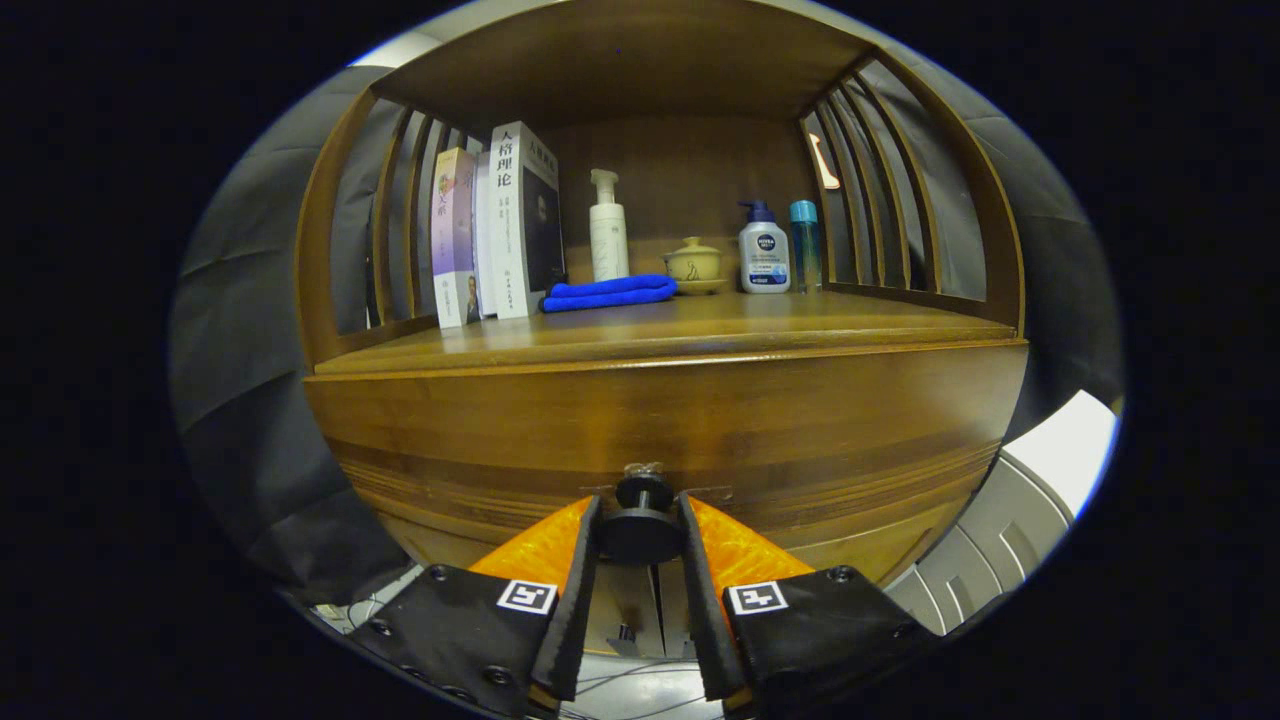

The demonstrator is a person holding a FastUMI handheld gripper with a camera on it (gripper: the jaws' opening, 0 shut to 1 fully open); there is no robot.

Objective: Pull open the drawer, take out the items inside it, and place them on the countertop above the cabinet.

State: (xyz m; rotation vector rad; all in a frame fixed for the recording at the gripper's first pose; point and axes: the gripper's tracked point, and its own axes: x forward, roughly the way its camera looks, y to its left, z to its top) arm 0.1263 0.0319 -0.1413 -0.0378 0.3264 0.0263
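A: Where is the gripper [641, 515]?
B: Level, facing the brown wooden drawer front [800, 430], fingers narrowed onto the round black drawer knob [641, 530], pressing it at three and nine o'clock.
A: And the wooden countertop [700, 325]?
B: At twelve o'clock beyond the knob, bearing upright books [500, 230], a folded blue cloth [608, 292] and a white pump bottle [608, 228].

"NIVEA" on white pump bottle [764, 257]; "人格理论" on spine of tall white book [508, 222]; other book titles unreadable.
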